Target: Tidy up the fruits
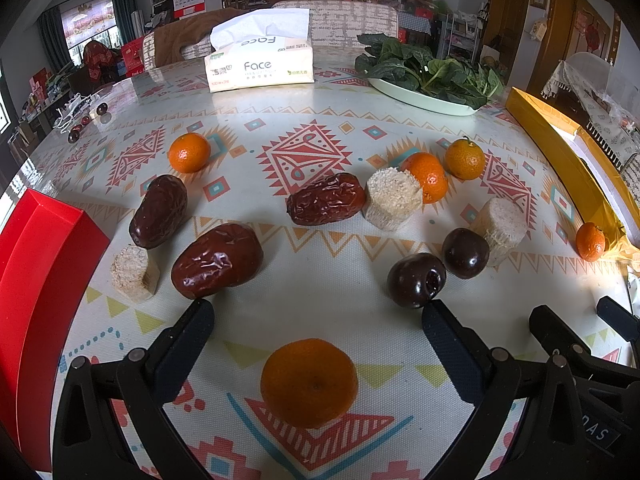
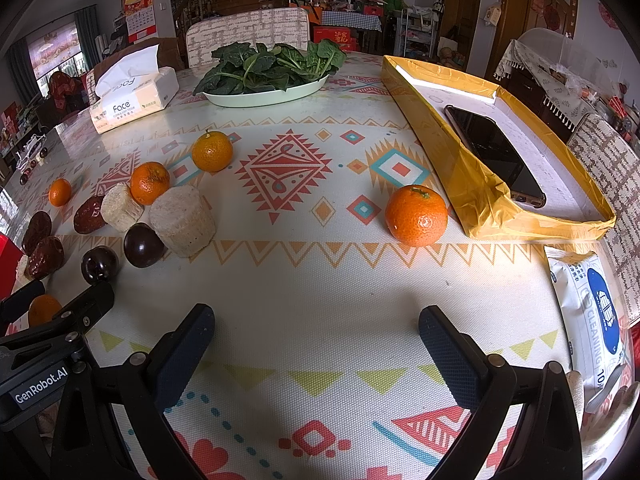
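Patterned table [image 2: 320,280], tangerines [image 2: 416,216], dates [image 1: 326,199], tissue pack [image 1: 259,65], spinach plate [image 2: 266,96]

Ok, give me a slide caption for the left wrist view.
Open left tool straddling a mandarin, with red dates, dark plums and a red box on the patterned tablecloth.

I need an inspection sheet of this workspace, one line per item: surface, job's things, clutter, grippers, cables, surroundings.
Surface: patterned tablecloth.
Job's things: mandarins, one between the left gripper fingers; red dates; dark plums; pale cylinder pieces.
Clutter: tissue pack, spinach plate, yellow box holding a phone, red box, wipes pack.
Grippers: left open; right gripper open, empty.
Cables: nothing seen.
Surroundings: chairs, staircase, shelves.
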`<state>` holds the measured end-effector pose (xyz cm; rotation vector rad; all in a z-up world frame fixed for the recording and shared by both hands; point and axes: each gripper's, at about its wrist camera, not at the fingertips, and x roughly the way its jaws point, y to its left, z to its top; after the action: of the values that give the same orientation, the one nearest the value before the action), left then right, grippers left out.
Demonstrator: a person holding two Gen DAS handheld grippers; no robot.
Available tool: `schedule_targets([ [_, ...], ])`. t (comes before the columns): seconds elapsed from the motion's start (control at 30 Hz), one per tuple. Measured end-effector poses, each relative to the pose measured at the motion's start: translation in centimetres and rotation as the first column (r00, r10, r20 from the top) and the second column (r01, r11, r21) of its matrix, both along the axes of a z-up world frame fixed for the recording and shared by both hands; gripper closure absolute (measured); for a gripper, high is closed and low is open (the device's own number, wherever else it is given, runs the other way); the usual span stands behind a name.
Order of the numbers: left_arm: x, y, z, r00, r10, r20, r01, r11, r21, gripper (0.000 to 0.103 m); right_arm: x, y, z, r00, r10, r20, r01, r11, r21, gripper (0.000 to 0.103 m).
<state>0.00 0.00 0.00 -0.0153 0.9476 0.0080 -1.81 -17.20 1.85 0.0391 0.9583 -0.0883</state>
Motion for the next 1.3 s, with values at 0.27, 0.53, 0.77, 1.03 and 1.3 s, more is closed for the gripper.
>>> schedule_targets([
  [0.27, 0.0, 0.0, 0.0, 1.0, 0.0, 0.0, 0.0, 1.0, 0.0, 0.0, 0.0, 0.0, 0.0, 1.0, 0.0, 0.0, 0.0, 1.0, 0.0, 0.0],
  [0.53, 0.0, 0.0, 0.0, 1.0, -0.004, 0.0, 0.004, 1.0, 0.001, 0.0, 0.0, 0.0, 0.0, 1.0, 0.0, 0.0, 0.0, 1.0, 0.0, 0.0],
  [0.77, -0.3, 0.2, 0.1, 0.999, -0.026, -0.019, 0.026, 1.0, 0.0, 0.0, 0.0, -0.1, 0.0, 1.0, -0.002, -0.001, 0.002, 1.0, 0.002, 0.0],
  [1.03, -1.1, 0.4, 0.3, 0.992, -0.111, -0.063, 0.111, 0.994, 0.0, 0.0, -0.4, 0.0, 0.1, 0.997, -0.055, -0.05, 0.056, 0.998, 0.003, 0.0],
  [1.3, -4.4, 2.6, 2.9, 0.99, -0.141, 0.015, 0.141, 0.988, -0.065, 0.023, -0.2, -0.2, 0.3, 0.995, -0.052, -0.083, 0.053, 0.999, 0.005, 0.001],
])
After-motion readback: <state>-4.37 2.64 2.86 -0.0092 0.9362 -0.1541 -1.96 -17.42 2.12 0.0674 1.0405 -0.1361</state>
